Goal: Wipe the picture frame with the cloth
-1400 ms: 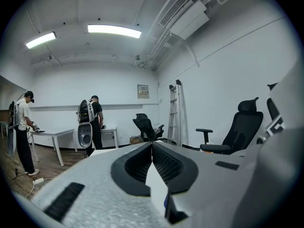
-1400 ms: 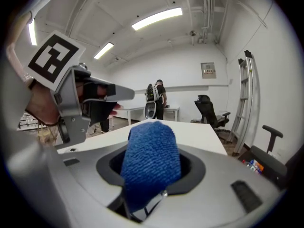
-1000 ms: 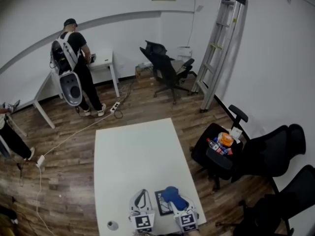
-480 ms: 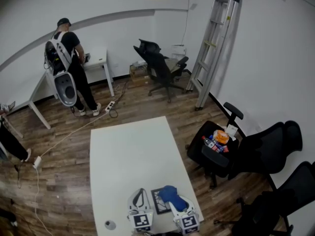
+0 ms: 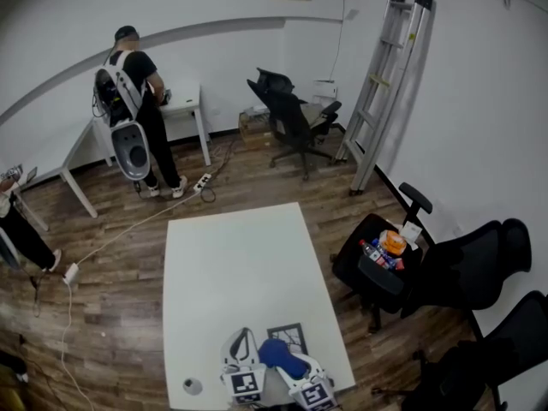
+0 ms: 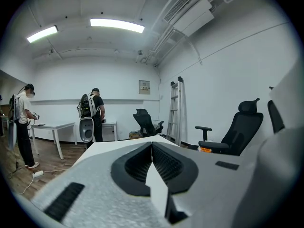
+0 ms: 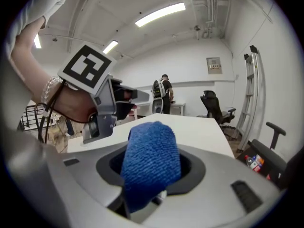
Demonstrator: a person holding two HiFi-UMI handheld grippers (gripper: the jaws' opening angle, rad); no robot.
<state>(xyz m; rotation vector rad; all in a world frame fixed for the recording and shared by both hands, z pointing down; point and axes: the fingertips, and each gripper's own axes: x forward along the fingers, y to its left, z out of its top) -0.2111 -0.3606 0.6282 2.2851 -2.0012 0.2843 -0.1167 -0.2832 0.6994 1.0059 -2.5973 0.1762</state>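
The picture frame (image 5: 289,336), dark-edged, lies flat on the white table (image 5: 240,264) near its front right corner. My right gripper (image 5: 288,365) is shut on the blue cloth (image 5: 274,353), held just left of the frame's near edge. In the right gripper view the cloth (image 7: 151,159) bulges up from between the jaws of the right gripper (image 7: 153,184). My left gripper (image 5: 245,339) rests close beside it on the left, and in its own view the left gripper (image 6: 152,145) has its jaws shut with nothing between them. From the right gripper view, the left gripper (image 7: 124,99) sits in a person's hand.
A small round object (image 5: 193,387) lies near the table's front left. Black office chairs (image 5: 467,268) and a bin of packets (image 5: 385,251) stand to the right. A ladder (image 5: 387,84) leans on the far wall. A person with a backpack (image 5: 137,110) stands at a far desk.
My right gripper has moved left with the blue cloth, off the picture frame and closer to the left gripper, so more of the frame shows. The left gripper has stayed put.
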